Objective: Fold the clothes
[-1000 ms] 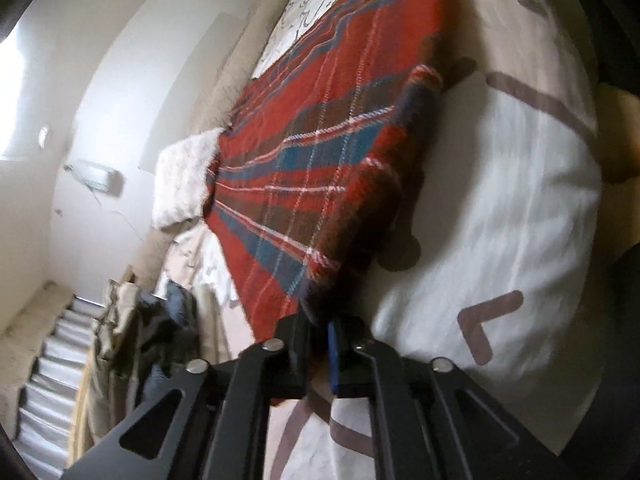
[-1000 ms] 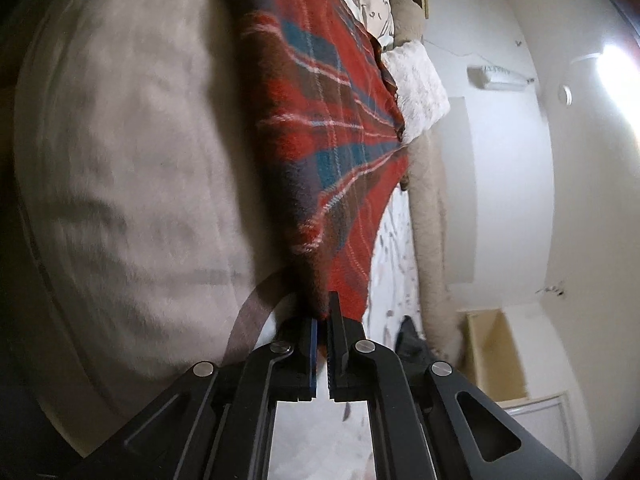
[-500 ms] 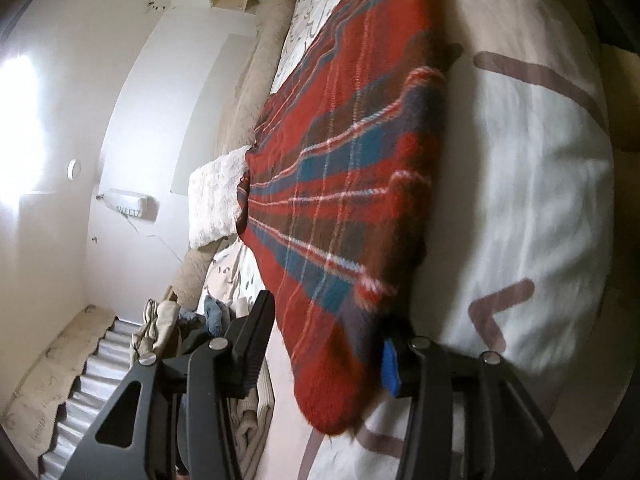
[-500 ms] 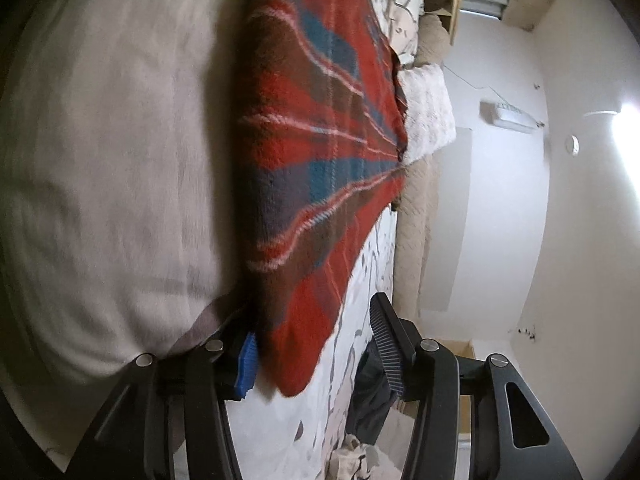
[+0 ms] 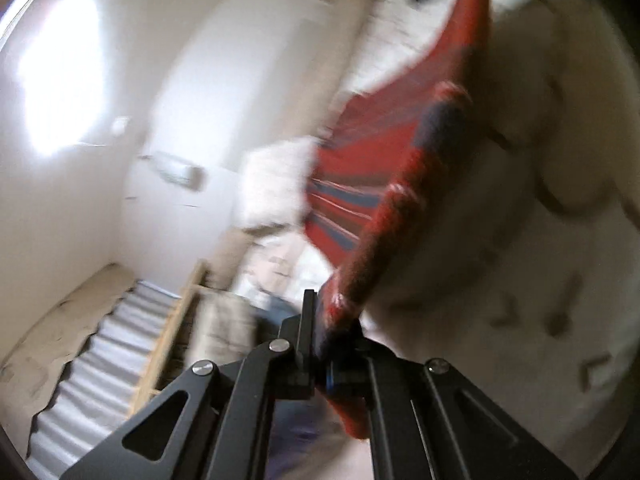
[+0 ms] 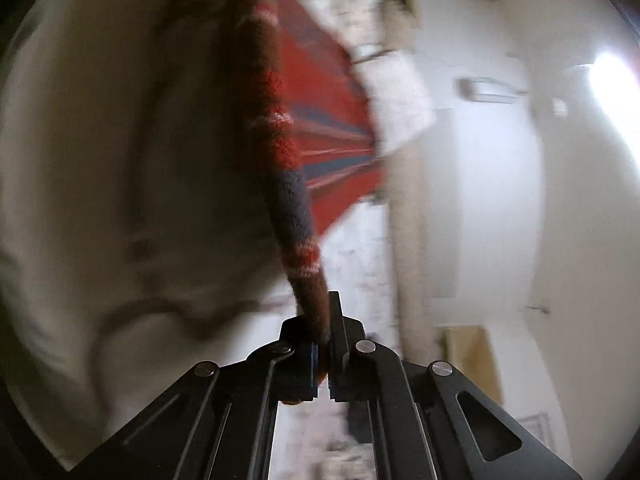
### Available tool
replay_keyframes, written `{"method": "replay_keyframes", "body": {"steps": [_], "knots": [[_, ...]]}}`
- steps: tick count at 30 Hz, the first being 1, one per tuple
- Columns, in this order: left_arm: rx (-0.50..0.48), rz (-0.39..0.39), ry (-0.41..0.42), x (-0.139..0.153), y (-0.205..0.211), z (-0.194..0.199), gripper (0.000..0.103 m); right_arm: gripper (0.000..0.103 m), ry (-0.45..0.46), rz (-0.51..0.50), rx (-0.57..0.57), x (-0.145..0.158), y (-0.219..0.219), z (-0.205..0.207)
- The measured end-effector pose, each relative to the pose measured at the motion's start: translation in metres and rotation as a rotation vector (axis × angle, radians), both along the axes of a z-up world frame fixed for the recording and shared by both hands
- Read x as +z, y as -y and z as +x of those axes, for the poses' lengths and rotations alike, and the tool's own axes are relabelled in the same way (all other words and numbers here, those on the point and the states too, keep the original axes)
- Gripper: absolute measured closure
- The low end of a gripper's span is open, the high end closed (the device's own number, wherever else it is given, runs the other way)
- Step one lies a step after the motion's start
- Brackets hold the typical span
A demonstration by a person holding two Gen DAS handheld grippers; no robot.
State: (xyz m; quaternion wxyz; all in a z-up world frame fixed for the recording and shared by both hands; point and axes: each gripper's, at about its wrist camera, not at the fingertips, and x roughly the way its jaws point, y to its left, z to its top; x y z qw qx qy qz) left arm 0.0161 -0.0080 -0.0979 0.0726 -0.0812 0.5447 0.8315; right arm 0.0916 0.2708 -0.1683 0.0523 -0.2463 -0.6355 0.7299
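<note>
We've got the red plaid woolly garment (image 5: 400, 168) pinched at two spots along its near edge — our left gripper (image 5: 320, 360) has just snapped its jaws closed on one fuzzy corner, and our right gripper (image 6: 324, 360) has just done the same, jaws clamped on the other. The near edge hangs lifted off the cream blanket with brown marks (image 5: 520, 240) on the bed, while the far part runs toward the fluffy white pillow (image 5: 276, 184) at the bed's far edge. Everything's motion-blurred, so finer detail is lost.
</note>
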Motion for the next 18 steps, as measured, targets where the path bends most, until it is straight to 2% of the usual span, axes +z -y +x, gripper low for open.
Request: {"method": "replay_keyframes", "body": {"steps": [3, 6, 9, 11, 12, 13, 15, 17, 18], "knots": [[-0.003, 0.035, -0.12, 0.049, 0.005, 0.012, 0.1, 0.101, -0.117, 0.004, 0.004, 0.062, 0.003, 0.007], [-0.012, 0.044, -0.214, 0.083, 0.013, 0.037, 0.1, 0.101, -0.226, 0.021, 0.005, 0.114, 0.007, 0.025], [-0.037, 0.043, -0.216, 0.09, 0.023, 0.069, 0.1, 0.101, -0.263, 0.015, -0.004, 0.143, 0.01, 0.047], [-0.059, 0.015, -0.156, 0.076, 0.027, 0.091, 0.1, 0.101, -0.222, 0.015, -0.015, 0.128, 0.01, 0.067], [-0.066, 0.0, -0.089, 0.061, 0.028, 0.098, 0.1, 0.101, -0.2, 0.014, -0.021, 0.121, 0.01, 0.077], [-0.07, -0.015, -0.014, 0.045, 0.028, 0.104, 0.1, 0.101, -0.138, -0.011, -0.039, 0.103, 0.01, 0.087], [-0.091, -0.089, 0.123, -0.002, 0.027, 0.112, 0.1, 0.101, -0.018, -0.07, -0.064, 0.068, 0.008, 0.098], [-0.127, -0.201, 0.224, -0.053, 0.025, 0.115, 0.1, 0.101, 0.105, -0.083, -0.075, 0.018, 0.008, 0.107], [-0.139, -0.233, 0.261, -0.07, 0.025, 0.115, 0.1, 0.101, 0.151, -0.081, -0.076, -0.002, 0.008, 0.11]]}}
